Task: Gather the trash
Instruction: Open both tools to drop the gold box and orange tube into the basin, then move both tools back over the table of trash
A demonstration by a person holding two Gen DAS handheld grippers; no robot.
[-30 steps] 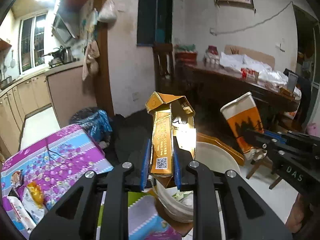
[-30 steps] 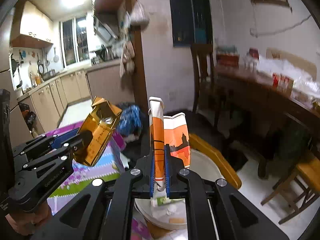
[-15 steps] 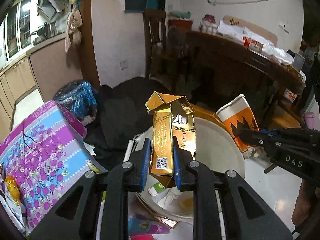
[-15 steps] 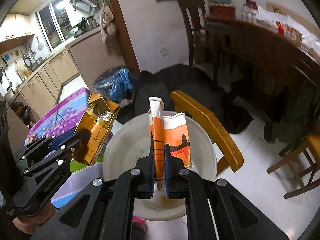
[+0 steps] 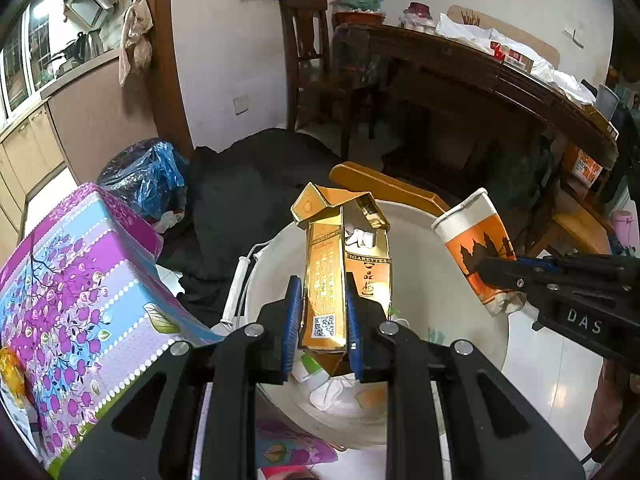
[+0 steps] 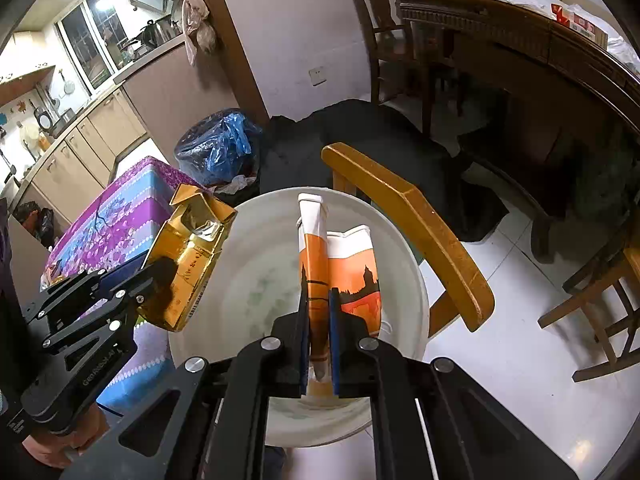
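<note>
My left gripper point(image 5: 322, 312) is shut on a gold cigarette carton point(image 5: 326, 280) with its top flaps torn open, held above a white plastic bucket point(image 5: 416, 240). The carton also shows in the right wrist view point(image 6: 186, 268). My right gripper point(image 6: 319, 328) is shut on a squashed orange and white paper cup point(image 6: 340, 276), held over the same bucket point(image 6: 264, 256). The cup shows in the left wrist view point(image 5: 476, 244) at the bucket's right rim. Paper scraps lie at the bucket's bottom point(image 5: 340, 392).
A yellow wooden chair back point(image 6: 408, 216) stands just behind the bucket. A purple and blue floral box point(image 5: 80, 288) sits to the left. A blue bag point(image 6: 224, 144) and dark cloth point(image 5: 256, 184) lie on the floor beyond. A dark wooden table point(image 5: 480, 76) fills the right.
Both grippers have tilted down and moved forward with their loads. The bucket now lies directly under the carton and the cup. Both grips are unchanged.
</note>
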